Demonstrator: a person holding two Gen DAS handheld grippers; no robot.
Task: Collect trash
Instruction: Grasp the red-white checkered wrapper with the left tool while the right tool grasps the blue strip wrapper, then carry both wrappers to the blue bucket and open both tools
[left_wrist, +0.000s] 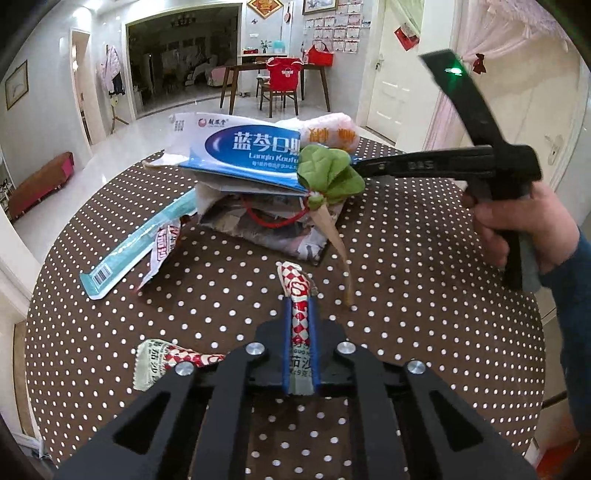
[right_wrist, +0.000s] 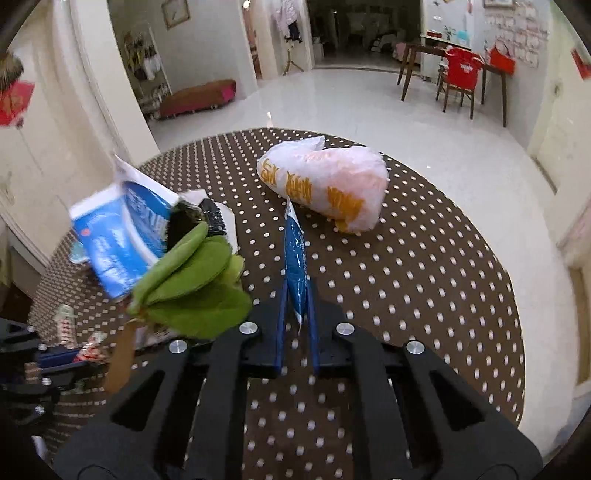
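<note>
1. While the pile (left_wrist: 258, 192) sits mid-counter (left_wrist: 424, 295), the left gripper (left_wrist: 299, 306) is clamped on a checked wrapper (left_wrist: 297, 295), the right gripper (right_wrist: 297, 295) on a blue sachet (right_wrist: 295, 258).
2. Both look light, limp and slippery; pinch mid-length.
3. No bin shows; a white bag (right_wrist: 325, 184) beyond the pile appears stuffed, contents unclear.

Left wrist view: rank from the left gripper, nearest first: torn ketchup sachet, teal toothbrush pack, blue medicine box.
1. Torn ketchup sachet, on the table just left of the left gripper.
2. Teal toothbrush pack, farther left.
3. Blue medicine box, atop the far pile.
</note>
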